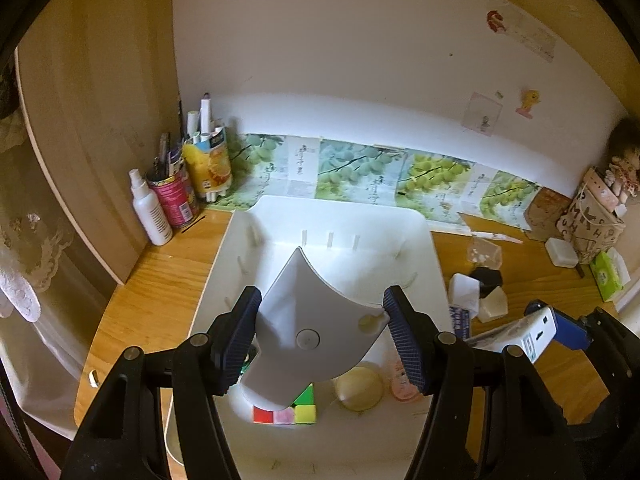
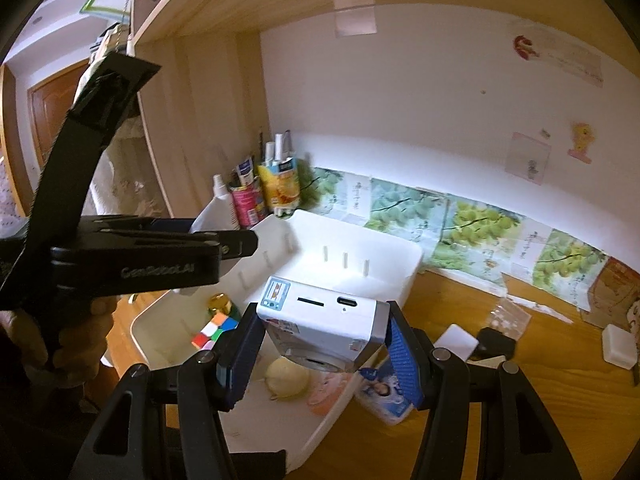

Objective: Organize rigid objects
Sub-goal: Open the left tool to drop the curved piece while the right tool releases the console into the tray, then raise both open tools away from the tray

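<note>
My left gripper (image 1: 320, 340) is shut on a curved white plastic piece (image 1: 312, 320) and holds it over the white bin (image 1: 344, 216). In the bin lie a colour cube (image 1: 294, 410), a pale round object (image 1: 360, 388) and a pink round item (image 1: 402, 384). My right gripper (image 2: 320, 356) is shut on a white box-shaped device (image 2: 324, 326) with a slot and a port, held above the bin's (image 2: 400, 256) right part. The cube (image 2: 214, 330), a gold-capped item (image 2: 220, 304) and the pale round object (image 2: 288, 376) show below. The left gripper (image 2: 224, 246) shows at left.
Small white and black boxes (image 1: 478, 288) lie on the wooden desk right of the bin. A spray bottle (image 1: 150, 210), cans with pens (image 1: 176, 196) stand at the back left. A blue-printed packet (image 2: 382, 394) lies beside the bin. A paper bag (image 1: 592, 224) and tissue pack (image 1: 606, 276) stand far right.
</note>
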Motion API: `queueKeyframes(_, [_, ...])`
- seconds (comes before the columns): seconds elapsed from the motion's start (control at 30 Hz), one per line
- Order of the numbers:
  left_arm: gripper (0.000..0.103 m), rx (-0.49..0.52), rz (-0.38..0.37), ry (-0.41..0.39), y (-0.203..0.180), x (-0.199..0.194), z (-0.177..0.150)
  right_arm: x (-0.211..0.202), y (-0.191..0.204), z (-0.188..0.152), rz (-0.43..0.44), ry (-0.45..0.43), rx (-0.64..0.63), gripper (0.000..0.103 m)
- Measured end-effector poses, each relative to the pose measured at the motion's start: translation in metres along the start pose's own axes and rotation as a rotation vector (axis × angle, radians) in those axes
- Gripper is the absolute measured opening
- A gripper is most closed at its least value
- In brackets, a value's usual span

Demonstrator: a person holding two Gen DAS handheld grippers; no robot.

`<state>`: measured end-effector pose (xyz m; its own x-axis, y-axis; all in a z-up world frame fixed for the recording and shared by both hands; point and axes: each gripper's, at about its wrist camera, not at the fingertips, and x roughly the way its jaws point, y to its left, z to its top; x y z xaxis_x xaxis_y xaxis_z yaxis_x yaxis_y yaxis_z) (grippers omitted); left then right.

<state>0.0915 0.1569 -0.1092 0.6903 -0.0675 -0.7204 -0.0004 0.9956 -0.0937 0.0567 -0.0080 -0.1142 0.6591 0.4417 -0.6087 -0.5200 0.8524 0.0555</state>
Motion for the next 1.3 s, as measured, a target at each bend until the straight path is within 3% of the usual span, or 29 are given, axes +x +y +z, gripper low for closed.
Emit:
queueKeyframes(0.47, [0.067, -0.018, 0.035, 0.042, 0.012, 0.012, 0.001, 0.006, 0.010, 0.000, 0.021, 0.019, -0.013, 0.060])
queueKeyframes(0.57, [0.067, -0.008, 0.033, 0.021, 0.010, 0.009, 0.002, 0.006, 0.009, -0.001, 0.017, 0.020, -0.011, 0.060])
queueKeyframes(0.77, [0.075, 0.008, 0.032, 0.025, 0.005, 0.009, 0.002, 0.005, 0.008, -0.001, 0.014, 0.022, -0.006, 0.060])
queueKeyframes(1.03, [0.079, 0.013, 0.032, 0.031, 0.003, 0.010, 0.003, 0.003, 0.007, -0.005, 0.004, 0.020, 0.005, 0.073])
queueKeyframes(1.3, [0.079, 0.017, 0.030, 0.033, -0.001, 0.011, 0.001, 0.001, 0.003, -0.008, -0.005, 0.018, 0.022, 0.077])
